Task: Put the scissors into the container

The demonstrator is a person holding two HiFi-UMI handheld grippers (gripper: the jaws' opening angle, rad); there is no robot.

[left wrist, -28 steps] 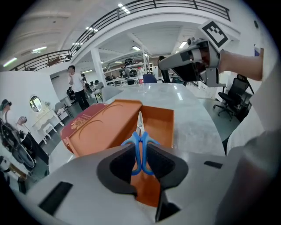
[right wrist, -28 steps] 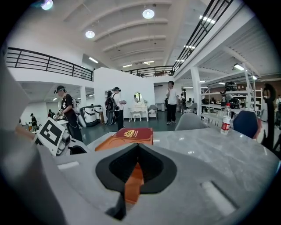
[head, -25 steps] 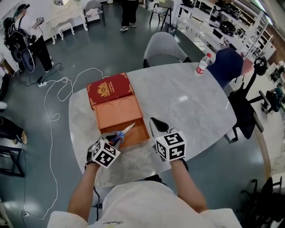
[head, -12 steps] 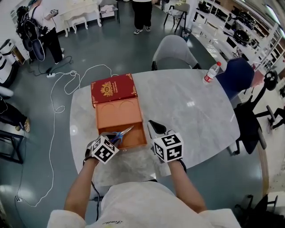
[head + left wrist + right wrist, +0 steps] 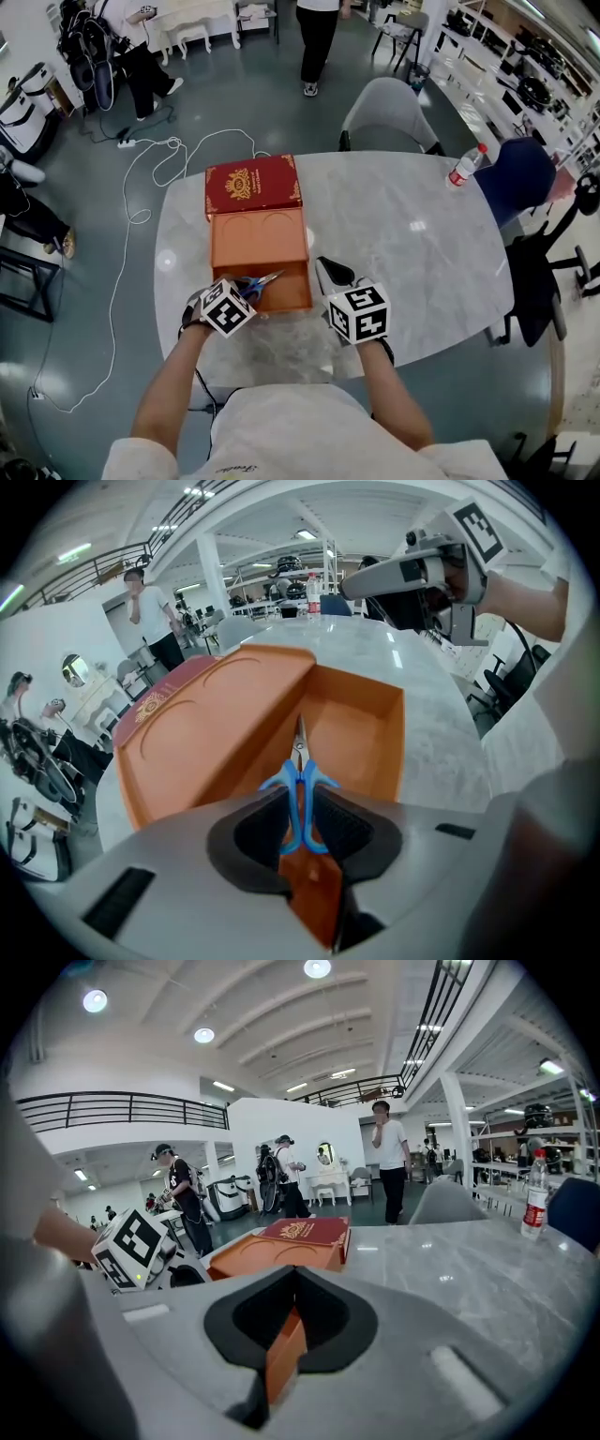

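Note:
An orange box lies open on the marble table, its red lid folded back at the far end. Blue-handled scissors hang over the box's near compartment, blades pointing away from me. My left gripper is shut on the scissors' handles, right above the box's front wall. Just right of the box's front corner, my right gripper is shut, its jaws meeting at the tips. From the right gripper view the box and lid lie ahead.
A water bottle stands at the table's far right edge. A grey chair sits at the far side and a black office chair at the right. A white cable trails over the floor on the left, where people stand.
The head view has shifted, so the table sits lower right in frame. Both grippers keep their places at the box's front, with the scissors still held.

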